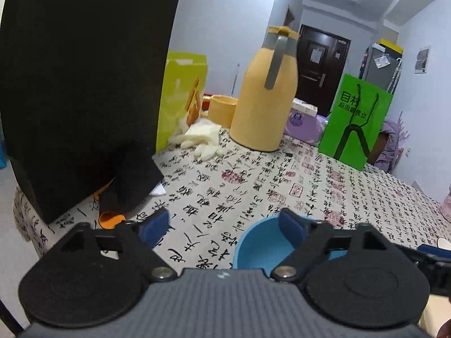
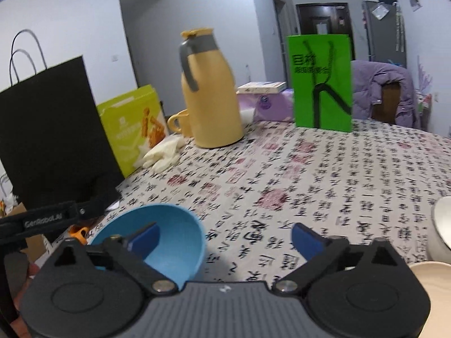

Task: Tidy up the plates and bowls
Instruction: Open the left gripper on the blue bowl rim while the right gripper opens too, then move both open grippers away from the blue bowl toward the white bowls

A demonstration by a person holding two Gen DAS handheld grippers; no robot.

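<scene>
A blue bowl stands on the calligraphy-print tablecloth near the front edge. My left gripper is open above the cloth, its right finger over the bowl's rim. The bowl also shows in the right wrist view. My right gripper is open, its left finger over the bowl's inside, its right finger over bare cloth. A white bowl and a cream plate sit at the right edge of the right wrist view, partly cut off.
A black paper bag stands at the left, a yellow-green snack box behind it. A yellow thermos jug, yellow cup, white gloves, purple tissue pack and green bag line the back. An orange object lies by the black bag.
</scene>
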